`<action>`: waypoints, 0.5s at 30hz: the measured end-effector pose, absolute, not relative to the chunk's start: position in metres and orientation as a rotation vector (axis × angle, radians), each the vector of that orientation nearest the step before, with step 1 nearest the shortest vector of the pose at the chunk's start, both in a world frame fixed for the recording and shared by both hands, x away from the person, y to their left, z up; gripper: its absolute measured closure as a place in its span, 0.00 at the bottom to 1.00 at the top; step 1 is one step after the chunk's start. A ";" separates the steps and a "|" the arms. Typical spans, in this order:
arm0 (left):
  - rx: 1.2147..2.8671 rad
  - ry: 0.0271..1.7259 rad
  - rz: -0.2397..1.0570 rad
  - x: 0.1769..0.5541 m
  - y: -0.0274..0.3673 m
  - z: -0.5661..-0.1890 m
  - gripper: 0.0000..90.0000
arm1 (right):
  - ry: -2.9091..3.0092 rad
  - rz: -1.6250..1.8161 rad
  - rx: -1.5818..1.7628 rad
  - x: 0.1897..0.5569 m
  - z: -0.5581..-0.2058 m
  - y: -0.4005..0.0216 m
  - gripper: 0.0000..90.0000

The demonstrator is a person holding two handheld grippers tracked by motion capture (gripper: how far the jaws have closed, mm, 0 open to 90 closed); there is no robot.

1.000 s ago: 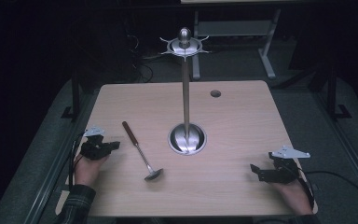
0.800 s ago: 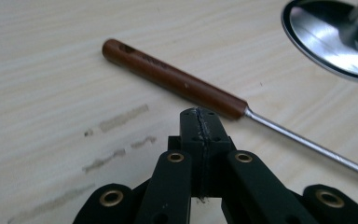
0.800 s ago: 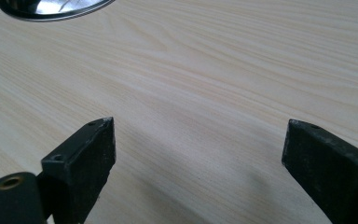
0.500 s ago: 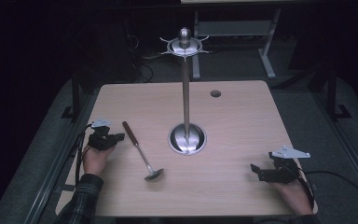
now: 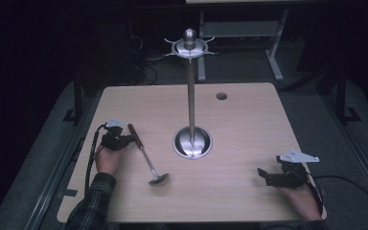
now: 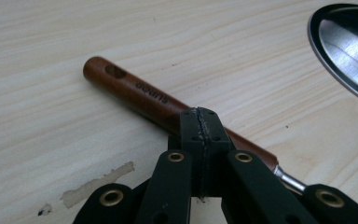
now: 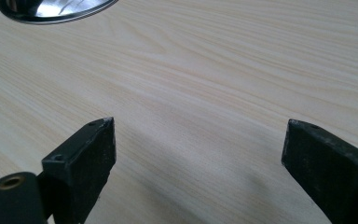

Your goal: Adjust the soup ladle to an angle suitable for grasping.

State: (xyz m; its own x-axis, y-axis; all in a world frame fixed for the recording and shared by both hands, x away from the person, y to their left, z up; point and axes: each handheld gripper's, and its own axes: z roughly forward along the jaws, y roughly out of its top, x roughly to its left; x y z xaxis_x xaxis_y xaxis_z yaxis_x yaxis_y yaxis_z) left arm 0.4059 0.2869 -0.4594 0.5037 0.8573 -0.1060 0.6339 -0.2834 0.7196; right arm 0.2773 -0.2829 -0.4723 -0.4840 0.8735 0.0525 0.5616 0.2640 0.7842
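A metal stand (image 5: 190, 96) rises from the wooden table (image 5: 249, 120).

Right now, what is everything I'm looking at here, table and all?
table: one, pale wood grain, fills the middle; a small round hole near its far edge.
utensil stand: one, shiny metal, round base mid-table, tall pole topped by a ring of hooks and a knob.
ladle: one, reddish-brown wooden handle, metal shaft and bowl, lying flat left of the stand.
scuff mark: one, grey patch on the wood beside the ladle handle.
desk frame: one, pale metal, on the dark floor behind.
left gripper: one, black, jaws closed together, over the ladle handle.
right gripper: one, black, jaws wide apart over bare wood, near right.
hands: two; left sleeve plaid.
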 end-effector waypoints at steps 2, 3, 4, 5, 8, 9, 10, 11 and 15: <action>2.030 1.214 0.385 0.406 0.284 -0.460 1.00 | 2.148 1.089 1.300 0.276 -0.472 -0.282 0.11; 2.027 1.213 0.382 0.405 0.283 -0.460 1.00 | 2.148 1.088 1.297 0.276 -0.472 -0.282 0.11; 2.030 1.205 0.379 0.405 0.282 -0.460 1.00 | 2.149 1.087 1.295 0.276 -0.471 -0.282 0.11; 2.030 1.205 0.379 0.405 0.282 -0.460 1.00 | 2.149 1.087 1.295 0.276 -0.471 -0.282 0.11; 2.029 1.195 0.372 0.405 0.279 -0.460 1.00 | 2.149 1.087 1.292 0.276 -0.471 -0.281 0.11; 2.035 1.188 0.373 0.405 0.278 -0.460 1.00 | 2.150 1.087 1.289 0.276 -0.471 -0.281 0.11; 2.037 1.184 0.372 0.405 0.278 -0.460 1.00 | 2.150 1.087 1.289 0.276 -0.471 -0.281 0.11; 2.038 1.183 0.365 0.405 0.277 -0.460 1.00 | 2.151 1.088 1.290 0.276 -0.471 -0.281 0.11; 2.036 1.173 0.357 0.406 0.273 -0.461 1.00 | 2.151 1.091 1.291 0.276 -0.471 -0.280 0.11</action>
